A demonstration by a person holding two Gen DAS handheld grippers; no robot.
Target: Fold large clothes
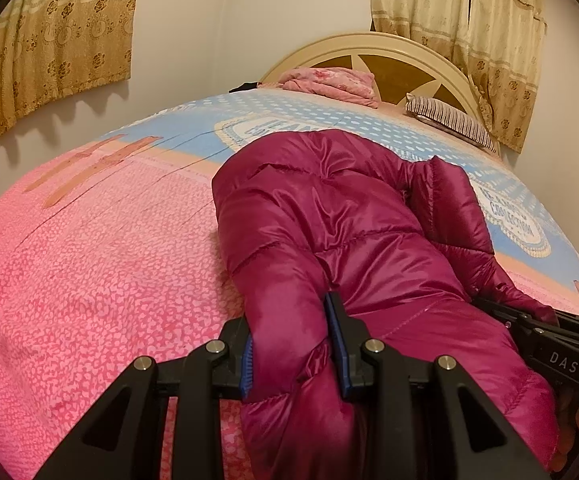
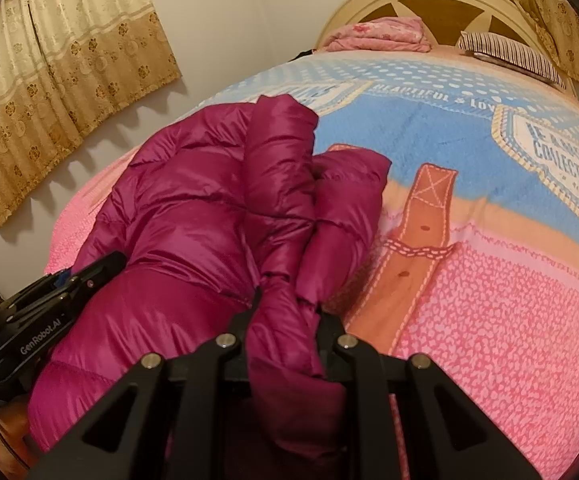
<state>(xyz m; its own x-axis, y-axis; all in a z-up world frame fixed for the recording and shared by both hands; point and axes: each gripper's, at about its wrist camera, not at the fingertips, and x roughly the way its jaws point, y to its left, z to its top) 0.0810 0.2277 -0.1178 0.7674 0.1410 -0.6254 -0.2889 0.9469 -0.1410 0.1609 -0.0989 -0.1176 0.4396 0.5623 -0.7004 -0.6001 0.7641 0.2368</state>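
Plainly, both sets of jaws are clamped on the shiny magenta quilted puffer jacket (image 1: 329,232). At the bottom centre of the left wrist view, the left gripper (image 1: 295,344) pinches a thick padded fold between its blue-edged pads. At the bottom centre of the right wrist view, the right gripper (image 2: 287,316) stands narrower, squeezing a bunched roll of the same jacket (image 2: 209,208); its pads are buried in fabric and hard to make out. Each gripper shows in the other's view only as a black body cut off at the frame edge.

The jacket lies puffy and creased on the bed's fuzzy pink, blue and orange printed blanket (image 2: 509,300), filling the frame's middle. Upper right, a cream arched wooden headboard (image 1: 369,42) backs a crumpled pink floral quilt (image 1: 329,82) and a striped pillow (image 1: 449,120). Gold flowered curtains (image 2: 49,80) hang at the upper left.
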